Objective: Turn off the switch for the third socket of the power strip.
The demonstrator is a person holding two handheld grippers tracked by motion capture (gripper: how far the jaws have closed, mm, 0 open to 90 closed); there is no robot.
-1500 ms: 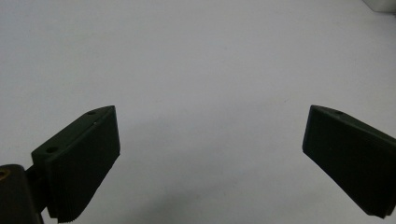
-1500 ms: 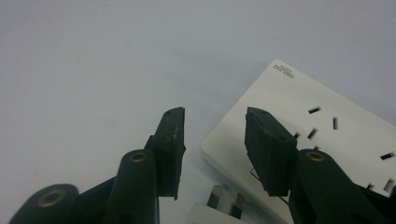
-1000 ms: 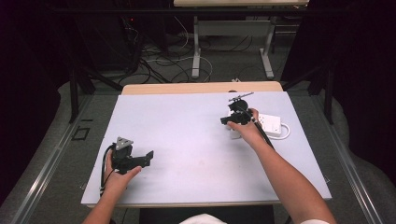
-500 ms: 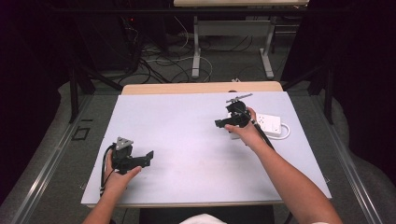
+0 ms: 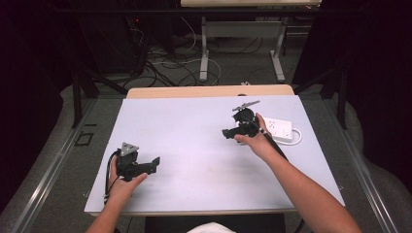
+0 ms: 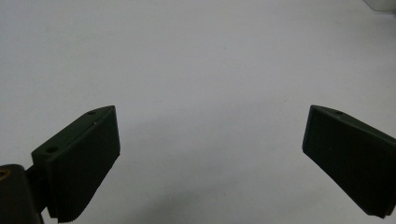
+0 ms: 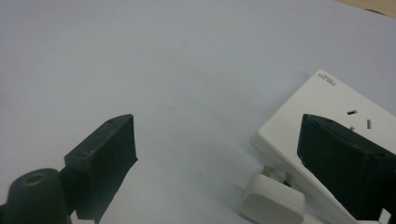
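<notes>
A white power strip (image 5: 279, 127) lies at the right of the white table (image 5: 194, 121), its cable looping at the right end. In the right gripper view the strip (image 7: 322, 107) shows its sockets, and a white plug (image 7: 271, 203) lies loose on the table against its near edge, prongs toward the strip. My right gripper (image 5: 227, 132) hovers just left of the strip. Its jaws (image 7: 217, 119) have just been opening and now stand open, with nothing pressed between them. My left gripper (image 5: 155, 161) rests at the front left, open (image 6: 212, 112) over bare tabletop.
A wooden strip (image 5: 209, 91) runs along the table's far edge. Beyond it stand the legs of another table (image 5: 204, 48) among floor cables (image 5: 165, 63). Metal rails flank the table on both sides.
My right gripper has shifted a little to the left, away from the power strip, and lifted slightly. The left gripper has stayed where it was.
</notes>
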